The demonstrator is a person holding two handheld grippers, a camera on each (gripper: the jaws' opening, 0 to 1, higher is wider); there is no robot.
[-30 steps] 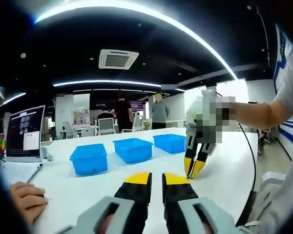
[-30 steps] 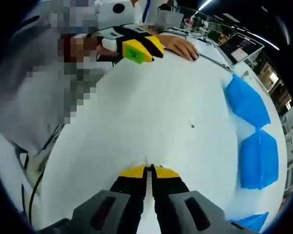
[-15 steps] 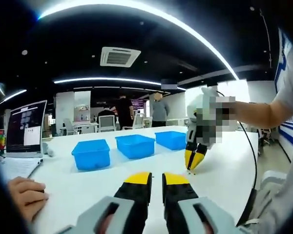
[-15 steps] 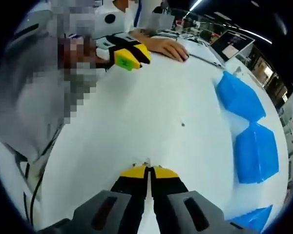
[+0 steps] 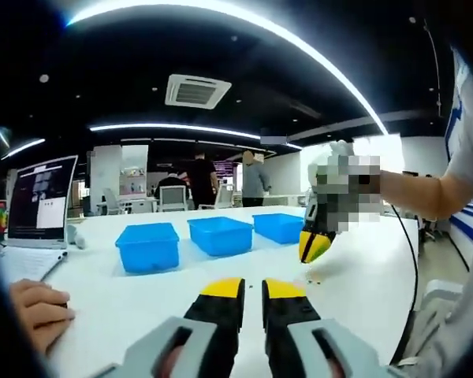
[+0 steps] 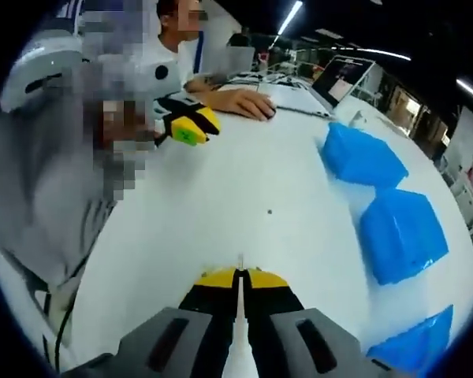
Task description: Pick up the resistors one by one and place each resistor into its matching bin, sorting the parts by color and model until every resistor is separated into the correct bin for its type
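Note:
My right gripper [image 6: 238, 276] is shut, and a thin wire lead of a resistor [image 6: 238, 261] pokes up from between its yellow tips. From the left gripper view, this right gripper [image 5: 315, 246] hangs a little above the white table [image 5: 142, 299], over a few tiny resistors [image 5: 314, 277] lying there. A dark speck of a resistor [image 6: 270, 211] lies farther out on the table. Three blue bins [image 5: 147, 246] [image 5: 219, 235] [image 5: 277, 227] stand in a row behind. My left gripper [image 5: 252, 290] hovers low over the table, its jaws slightly apart with nothing between them.
A laptop [image 5: 39, 209] and notebook sit at the table's left end, with a person's hand [image 5: 35, 311] resting beside them. A cable [image 5: 406, 268] trails off the right edge. People stand in the office behind. In the right gripper view the bins [image 6: 402, 232] line the right.
The right gripper's jaws, apart at the table a second ago, have shut and it has lifted off the surface. The left gripper has stayed in place.

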